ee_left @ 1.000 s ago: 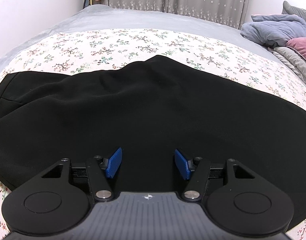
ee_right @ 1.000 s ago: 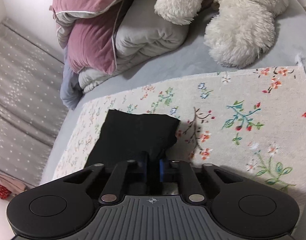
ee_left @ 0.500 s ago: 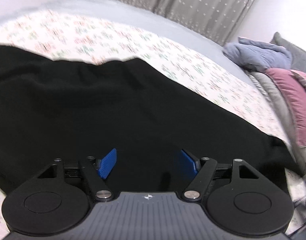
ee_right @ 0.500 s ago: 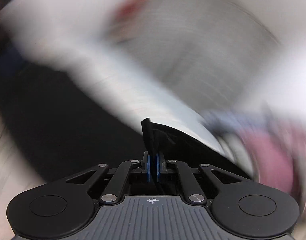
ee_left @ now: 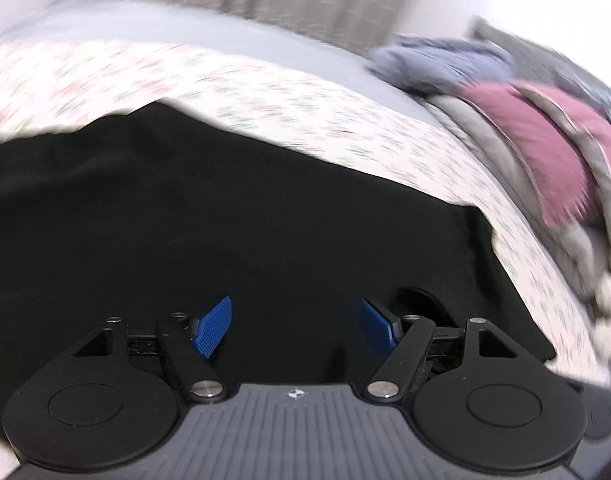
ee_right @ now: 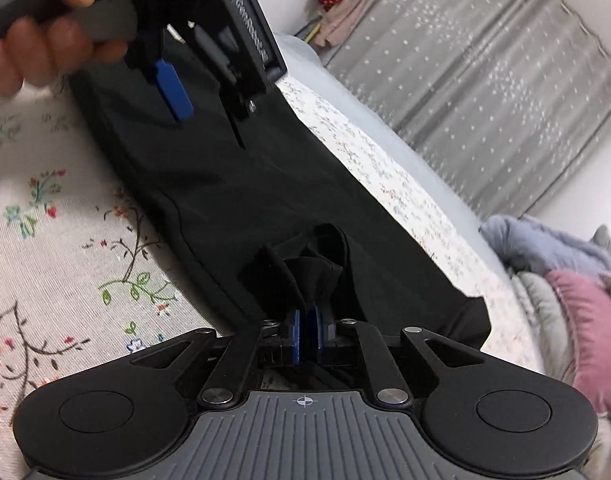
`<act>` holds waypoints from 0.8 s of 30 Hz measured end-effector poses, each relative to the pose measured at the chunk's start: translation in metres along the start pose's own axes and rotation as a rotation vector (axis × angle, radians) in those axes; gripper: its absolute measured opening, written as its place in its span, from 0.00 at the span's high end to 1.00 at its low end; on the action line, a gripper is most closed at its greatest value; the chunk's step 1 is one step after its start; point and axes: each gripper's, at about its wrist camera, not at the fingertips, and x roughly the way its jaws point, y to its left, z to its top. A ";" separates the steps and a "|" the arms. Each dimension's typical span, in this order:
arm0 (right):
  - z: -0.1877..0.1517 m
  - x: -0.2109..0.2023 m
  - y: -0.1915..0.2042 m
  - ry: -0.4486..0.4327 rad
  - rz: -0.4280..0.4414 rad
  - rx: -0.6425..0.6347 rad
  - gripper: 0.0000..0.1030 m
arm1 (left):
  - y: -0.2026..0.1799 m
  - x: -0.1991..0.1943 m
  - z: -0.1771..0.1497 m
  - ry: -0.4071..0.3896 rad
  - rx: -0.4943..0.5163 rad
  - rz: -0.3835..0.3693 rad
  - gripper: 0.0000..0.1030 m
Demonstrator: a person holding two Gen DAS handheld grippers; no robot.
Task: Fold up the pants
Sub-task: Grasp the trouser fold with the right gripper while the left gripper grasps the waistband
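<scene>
The black pants (ee_right: 265, 184) lie spread along the floral sheet (ee_right: 65, 248) on the bed. The right gripper (ee_right: 304, 334) pinches a bunched hem; the left gripper (ee_left: 295, 326), jaws wide and empty, hovers above. Likely next: carry that end over.

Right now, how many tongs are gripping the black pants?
1. The right tongs are shut on a bunched fold of the black pants. The left tongs stand open above the pants, with nothing between their pads.
</scene>
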 end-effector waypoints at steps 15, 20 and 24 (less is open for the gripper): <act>-0.009 -0.005 0.020 -0.041 -0.060 -0.014 0.94 | -0.166 0.068 0.044 0.250 0.470 -0.246 0.07; -0.010 -0.004 0.013 -0.044 -0.047 -0.005 0.94 | -0.212 0.121 0.017 0.392 0.651 -0.026 0.35; -0.011 -0.006 0.012 -0.050 -0.043 -0.003 0.94 | -0.198 0.126 0.034 0.371 0.545 -0.007 0.85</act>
